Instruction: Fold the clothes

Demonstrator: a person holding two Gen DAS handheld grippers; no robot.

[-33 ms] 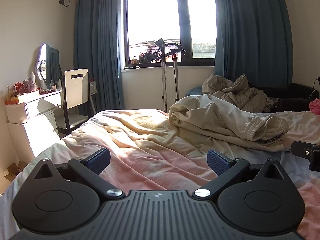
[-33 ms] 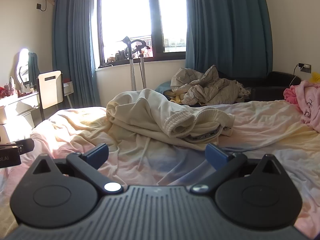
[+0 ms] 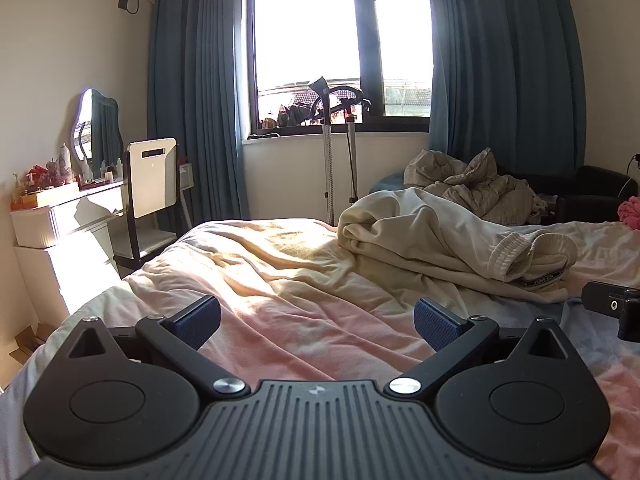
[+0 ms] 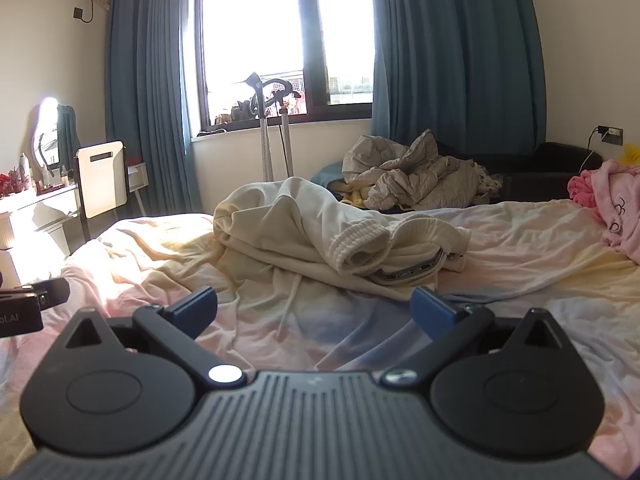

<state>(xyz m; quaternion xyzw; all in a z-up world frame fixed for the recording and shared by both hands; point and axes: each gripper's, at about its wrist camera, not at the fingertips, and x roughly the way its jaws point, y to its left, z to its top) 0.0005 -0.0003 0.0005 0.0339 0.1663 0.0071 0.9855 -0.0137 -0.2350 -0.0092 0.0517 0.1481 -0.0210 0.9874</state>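
A crumpled cream sweatshirt (image 3: 440, 240) lies bunched on the bed, its ribbed cuff and hem turned toward me; it also shows in the right wrist view (image 4: 320, 232). My left gripper (image 3: 316, 322) is open and empty, low over the pink sheet, to the left of the garment and short of it. My right gripper (image 4: 314, 310) is open and empty, just in front of the garment near its drawstring (image 4: 290, 300). The right gripper's tip shows at the right edge of the left wrist view (image 3: 612, 308).
The bed (image 4: 520, 248) carries a wrinkled pink and yellow sheet. A pink garment (image 4: 616, 204) lies at its right edge. A quilt pile (image 4: 420, 176) sits on a dark sofa behind. A dresser (image 3: 60, 216), a chair (image 3: 152, 180) and a garment steamer (image 3: 328, 152) stand by the window.
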